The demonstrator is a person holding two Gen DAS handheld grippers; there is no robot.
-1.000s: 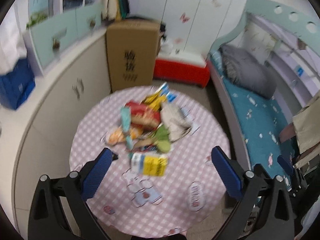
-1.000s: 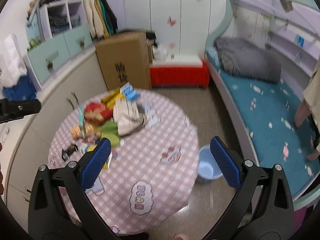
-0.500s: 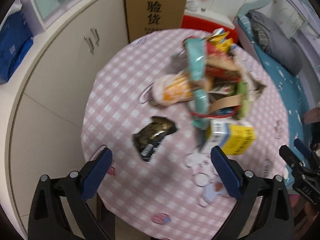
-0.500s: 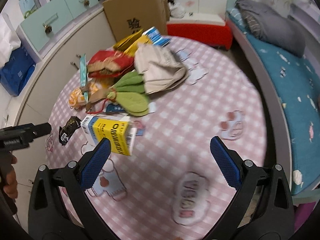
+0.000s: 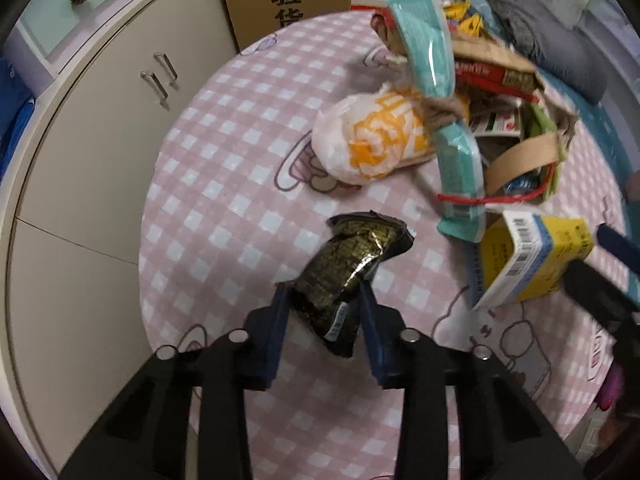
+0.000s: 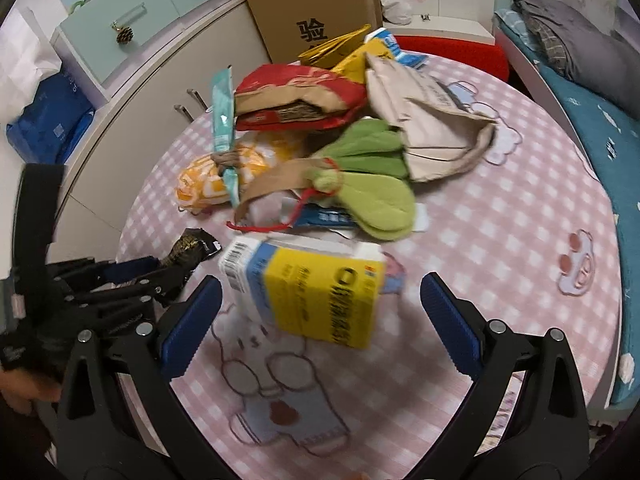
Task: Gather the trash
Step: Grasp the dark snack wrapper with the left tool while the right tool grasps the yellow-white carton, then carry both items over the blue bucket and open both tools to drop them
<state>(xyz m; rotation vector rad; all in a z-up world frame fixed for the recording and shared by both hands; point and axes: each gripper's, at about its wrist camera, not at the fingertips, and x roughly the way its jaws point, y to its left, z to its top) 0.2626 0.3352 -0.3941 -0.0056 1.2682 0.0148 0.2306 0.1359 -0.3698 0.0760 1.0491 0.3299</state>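
Wrapper, dark foil [image 5: 352, 276], on checked tablecloth [image 5: 224, 208] — L gripper [image 5: 324, 300] jaws just closed, pads pinching its near end. R gripper [image 6: 320, 304] wide open, straddling yellow carton [image 6: 320, 300] — no contact.

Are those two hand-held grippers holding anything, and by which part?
The left hand-held gripper has just closed on the dark wrapper's near end. The right hand-held gripper holds nothing.
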